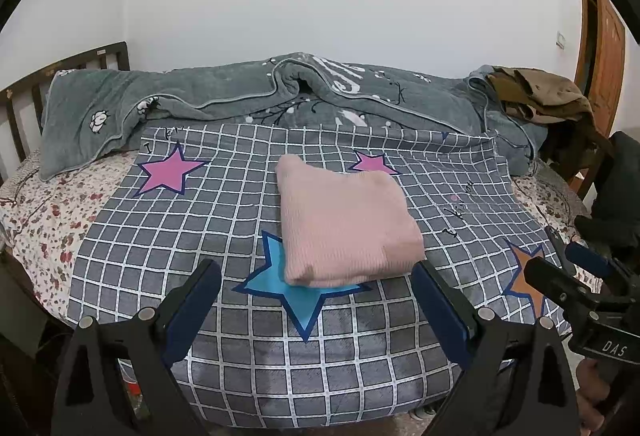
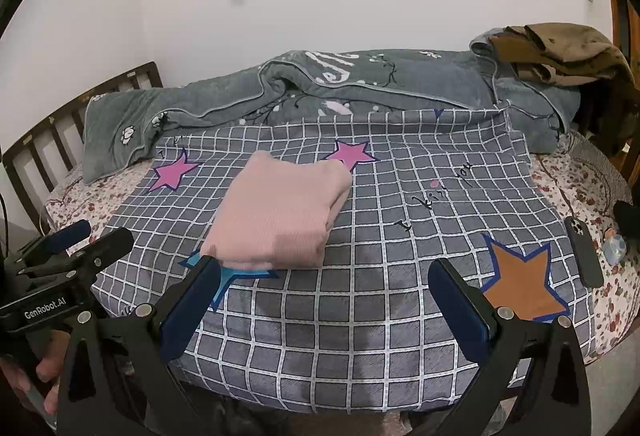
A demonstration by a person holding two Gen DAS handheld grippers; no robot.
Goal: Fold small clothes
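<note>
A pink knitted garment (image 1: 344, 224) lies folded into a compact rectangle on a grey checked cloth with stars (image 1: 224, 220); it also shows in the right wrist view (image 2: 280, 212). My left gripper (image 1: 318, 272) is open and empty, held just in front of the garment's near edge. My right gripper (image 2: 324, 268) is open and empty, to the right of the garment and in front of it. The right gripper shows at the right edge of the left wrist view (image 1: 576, 276), and the left gripper at the left edge of the right wrist view (image 2: 80, 244).
The checked cloth (image 2: 400, 220) covers a floral bed sheet (image 2: 592, 180). A grey quilt (image 1: 240, 96) is bunched along the far side. Brown clothes (image 2: 560, 52) are piled at the far right. A dark phone (image 2: 584, 252) lies at the right. A wooden headboard (image 1: 24, 100) stands at the left.
</note>
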